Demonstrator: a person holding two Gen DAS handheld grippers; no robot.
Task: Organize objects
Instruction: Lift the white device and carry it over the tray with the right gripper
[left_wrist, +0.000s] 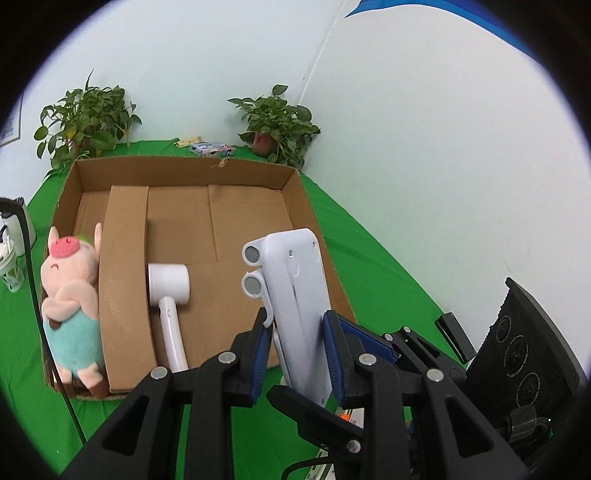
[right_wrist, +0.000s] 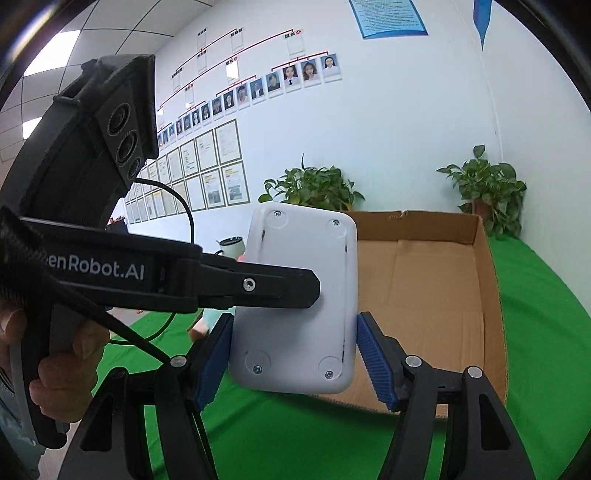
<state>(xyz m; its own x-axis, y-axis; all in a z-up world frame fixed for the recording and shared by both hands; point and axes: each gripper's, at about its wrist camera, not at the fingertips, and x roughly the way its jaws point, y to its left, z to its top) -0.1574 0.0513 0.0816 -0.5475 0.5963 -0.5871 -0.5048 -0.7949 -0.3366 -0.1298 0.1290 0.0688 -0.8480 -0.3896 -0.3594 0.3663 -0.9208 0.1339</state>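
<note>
My left gripper (left_wrist: 297, 350) is shut on a white flat plastic device (left_wrist: 295, 288) and holds it above the near edge of an open cardboard box (left_wrist: 184, 168). In the box lie a white hair dryer (left_wrist: 170, 295) and a pink pig plush (left_wrist: 72, 306), parted by a cardboard divider (left_wrist: 123, 280). In the right wrist view the same white device (right_wrist: 299, 295) sits between my right gripper's blue pads (right_wrist: 373, 354). My right gripper (right_wrist: 291, 354) is around it with a small gap on the right, and the left gripper's finger (right_wrist: 258, 288) presses its face.
Green cloth (left_wrist: 369, 266) covers the table. Two potted plants (left_wrist: 280, 122) stand at the back by the white wall, with a small colourful packet (left_wrist: 212, 148) between them. A white kettle (left_wrist: 14, 229) and black cable are at the left. The box (right_wrist: 424, 288) lies ahead on the right.
</note>
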